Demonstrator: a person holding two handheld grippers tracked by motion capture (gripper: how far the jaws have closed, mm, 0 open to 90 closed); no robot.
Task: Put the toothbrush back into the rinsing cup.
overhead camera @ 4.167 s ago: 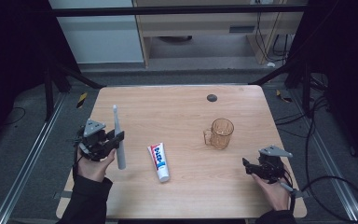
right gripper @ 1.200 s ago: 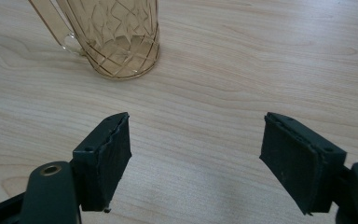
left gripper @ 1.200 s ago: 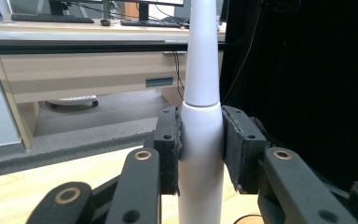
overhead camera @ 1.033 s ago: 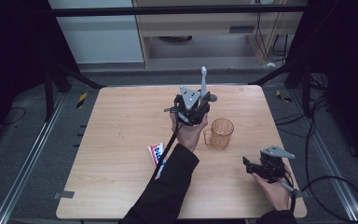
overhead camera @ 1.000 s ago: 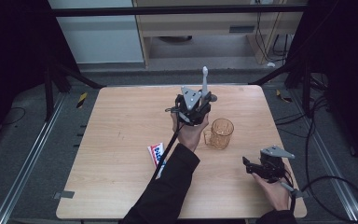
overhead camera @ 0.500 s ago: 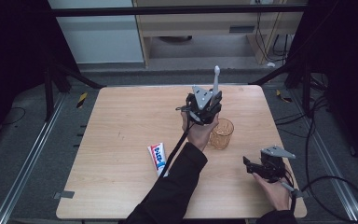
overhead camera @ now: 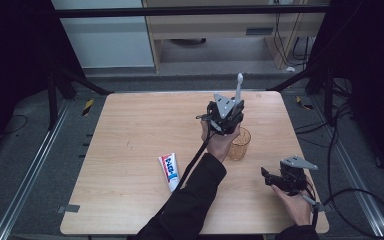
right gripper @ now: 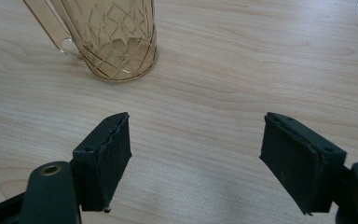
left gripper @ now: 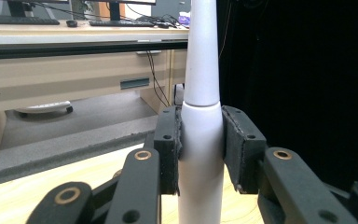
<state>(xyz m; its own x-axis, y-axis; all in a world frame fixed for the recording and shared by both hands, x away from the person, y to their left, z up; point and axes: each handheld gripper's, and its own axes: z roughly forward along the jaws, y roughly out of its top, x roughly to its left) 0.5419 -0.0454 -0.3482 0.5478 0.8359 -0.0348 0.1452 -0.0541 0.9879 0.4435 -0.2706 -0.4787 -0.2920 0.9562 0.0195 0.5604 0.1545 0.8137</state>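
I see the table first. At its 3 o'clock stands the mug. My left gripper, just at the mug's 11 o'clock, clamps the upright toothbrush. At 5 o'clock my right gripper gapes, unloaded. The toothpaste lies at 6 o'clock.

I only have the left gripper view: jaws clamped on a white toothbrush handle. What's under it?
Observer: An amber glass mug stands right below the left gripper; the electric toothbrush is upright, head up.
Operator: Right gripper?
Observer: The right gripper rests open over bare table, apart from the mug.
Operator: Anything else out?
Observer: A toothpaste tube lies flat on the table, nearer the person than the mug.
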